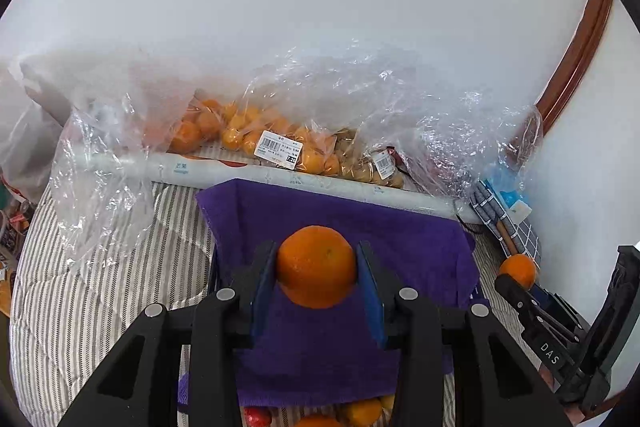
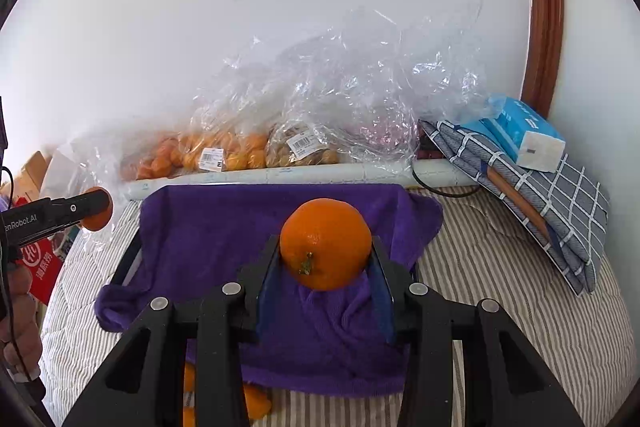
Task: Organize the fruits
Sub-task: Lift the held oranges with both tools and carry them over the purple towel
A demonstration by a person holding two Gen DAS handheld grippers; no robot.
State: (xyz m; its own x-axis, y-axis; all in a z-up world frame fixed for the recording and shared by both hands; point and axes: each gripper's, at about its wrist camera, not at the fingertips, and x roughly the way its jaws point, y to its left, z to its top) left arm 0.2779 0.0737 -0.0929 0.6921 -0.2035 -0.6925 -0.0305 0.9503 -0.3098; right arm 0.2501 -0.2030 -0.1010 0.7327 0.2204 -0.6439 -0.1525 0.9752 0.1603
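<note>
My left gripper (image 1: 316, 267) is shut on an orange (image 1: 316, 265) and holds it above a container draped with a purple towel (image 1: 340, 223). My right gripper (image 2: 326, 251) is shut on another orange (image 2: 325, 243), stem end toward the camera, above the same purple towel (image 2: 224, 227). Each gripper shows in the other's view: the right one with its orange (image 1: 518, 269) at the right edge, the left one with its orange (image 2: 96, 209) at the left edge. More oranges (image 1: 360, 412) lie below the towel's near edge.
Clear plastic bags of small oranges (image 1: 248, 133) and brownish fruit (image 1: 360, 163) lie along the white wall behind a white rolled tube (image 1: 280, 177). A folded checked cloth (image 2: 540, 195) with a blue tissue pack (image 2: 520, 135) lies at the right. The striped bedding (image 2: 500, 287) surrounds the container.
</note>
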